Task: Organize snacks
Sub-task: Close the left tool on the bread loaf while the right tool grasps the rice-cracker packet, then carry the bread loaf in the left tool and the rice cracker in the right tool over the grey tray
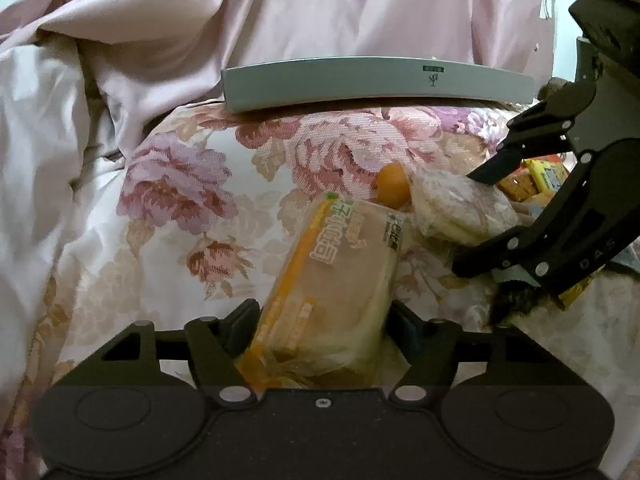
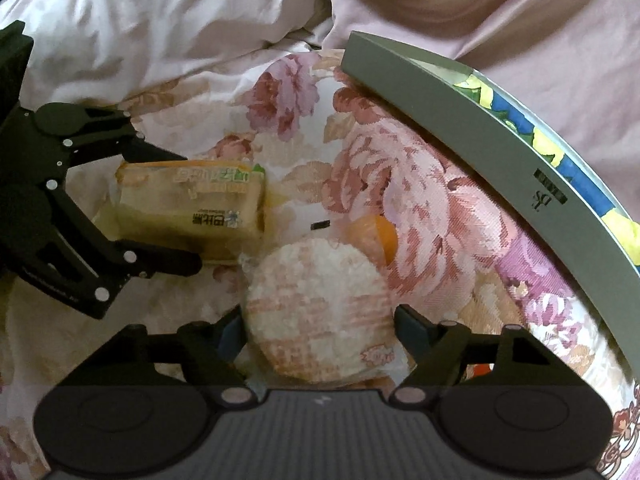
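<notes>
Crinkly plastic between both sets of fingers on the flowered bedspread: left gripper clamped on the bread pack, right gripper closing around the round rice cake — liable to slip or crush.

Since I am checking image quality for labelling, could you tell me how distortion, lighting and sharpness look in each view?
Left wrist view: fisheye bends the grey box edge into an arc; light is dim and warm; the wrapped bread pack looks soft, its print hard to read. Right wrist view: the same box curves strongly; the round rice cracker pack is slightly blurred; corners go black.
</notes>
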Motion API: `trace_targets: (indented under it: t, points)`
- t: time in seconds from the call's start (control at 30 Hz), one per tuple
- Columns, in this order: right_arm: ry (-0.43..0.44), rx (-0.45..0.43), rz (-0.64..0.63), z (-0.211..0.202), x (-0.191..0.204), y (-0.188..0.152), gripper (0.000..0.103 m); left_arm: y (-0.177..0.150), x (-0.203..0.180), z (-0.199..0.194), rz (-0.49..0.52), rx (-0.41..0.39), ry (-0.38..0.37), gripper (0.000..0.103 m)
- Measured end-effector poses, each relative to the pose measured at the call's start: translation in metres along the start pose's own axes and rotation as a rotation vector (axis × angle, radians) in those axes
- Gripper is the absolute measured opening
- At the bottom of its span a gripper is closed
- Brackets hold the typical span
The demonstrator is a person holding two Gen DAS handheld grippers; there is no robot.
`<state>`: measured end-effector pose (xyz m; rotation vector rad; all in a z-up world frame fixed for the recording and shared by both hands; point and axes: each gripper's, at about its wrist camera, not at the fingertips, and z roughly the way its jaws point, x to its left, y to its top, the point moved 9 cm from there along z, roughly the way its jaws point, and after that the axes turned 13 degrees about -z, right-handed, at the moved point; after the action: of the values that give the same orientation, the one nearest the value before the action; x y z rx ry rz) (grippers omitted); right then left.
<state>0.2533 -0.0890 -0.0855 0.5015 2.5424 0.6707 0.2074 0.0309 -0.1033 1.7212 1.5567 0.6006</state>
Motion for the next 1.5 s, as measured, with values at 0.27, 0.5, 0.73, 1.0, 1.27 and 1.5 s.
trace_targets:
  t: [0.27, 0.5, 0.73, 1.0, 1.27, 1.5]
  points:
    - [-0.035, -0.040, 0.025, -0.008, 0.006, 0.000, 0.075, 0.001, 0.001, -0.004, -0.057, 0.005, -0.016, 0.053]
    - [-0.176, -0.090, -0.073, -0.027, 0.013, -0.002, 0.075, 0.004, 0.005, -0.007, -0.202, -0.003, -0.037, 0.052]
    - [-0.247, -0.137, -0.014, -0.052, 0.003, -0.008, 0.075, 0.008, -0.003, -0.016, -0.262, -0.049, -0.065, 0.051]
    - [-0.297, -0.174, 0.095, -0.081, -0.026, -0.021, 0.075, 0.021, -0.012, -0.037, -0.371, -0.119, -0.079, 0.051]
    - [-0.373, -0.220, 0.175, -0.111, -0.068, -0.034, 0.075, 0.077, -0.023, -0.057, -0.430, -0.260, -0.078, 0.051]
    - [-0.457, -0.254, 0.256, -0.120, -0.136, -0.017, 0.075, 0.165, -0.032, -0.025, -0.386, -0.329, -0.067, 0.051]
